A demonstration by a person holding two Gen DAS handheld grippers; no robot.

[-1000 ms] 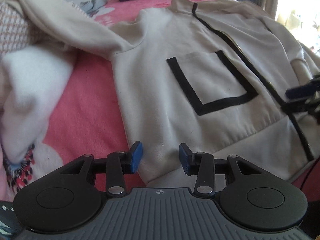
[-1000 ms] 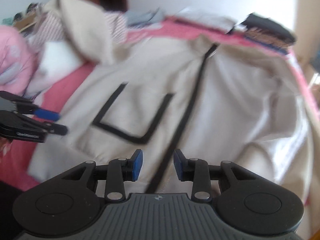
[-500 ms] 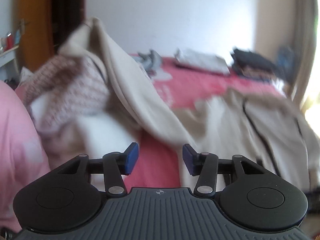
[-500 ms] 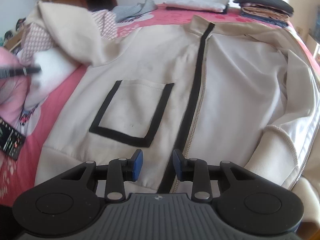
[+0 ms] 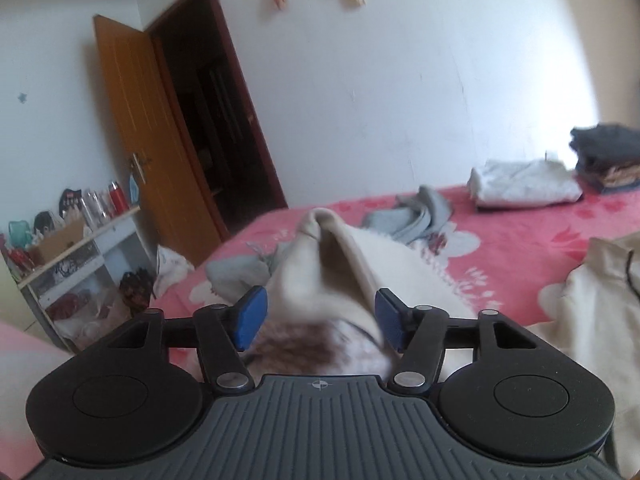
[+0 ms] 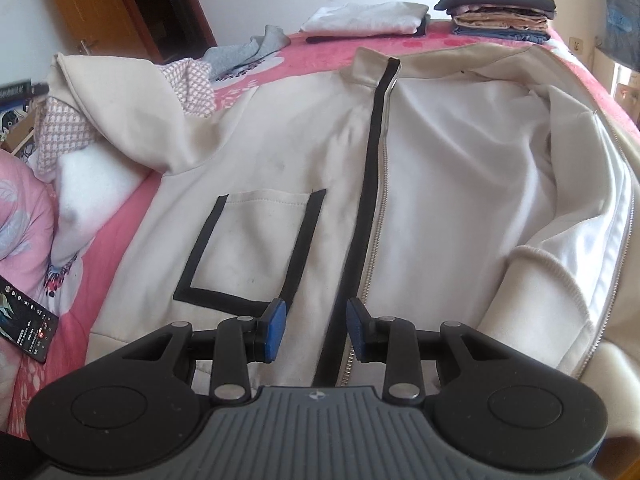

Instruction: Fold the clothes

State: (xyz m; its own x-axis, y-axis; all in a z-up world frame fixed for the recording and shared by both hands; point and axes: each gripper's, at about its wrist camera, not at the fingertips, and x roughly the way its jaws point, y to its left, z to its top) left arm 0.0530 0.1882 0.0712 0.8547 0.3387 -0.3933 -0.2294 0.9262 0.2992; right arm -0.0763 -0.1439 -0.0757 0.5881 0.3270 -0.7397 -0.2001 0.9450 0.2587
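Note:
A cream zip jacket [image 6: 280,184] with black trim and a black-edged pocket [image 6: 256,248] lies open on the pink bed. Its left sleeve [image 6: 120,108] drapes up over a checked garment. My right gripper [image 6: 316,328] hovers open over the jacket's hem, its fingers on either side of the black zip band. In the left wrist view that raised cream sleeve [image 5: 340,264] stands just beyond my left gripper [image 5: 318,318], whose fingers are open wide with the cloth between and past them, not pinched. The jacket's body [image 5: 592,312] shows at the right edge.
Folded clothes [image 6: 500,12] and a white folded garment [image 6: 368,20] are stacked at the bed's far side, beside a loose grey garment [image 6: 248,54]. A phone [image 6: 24,328] lies at the bed's left edge. An open wooden door [image 5: 152,140] and a cluttered shelf [image 5: 68,240] stand to the left.
My left gripper has swung from the jacket's hem up and left to the raised sleeve, now facing the door. My right gripper has steadied over the zip near the hem.

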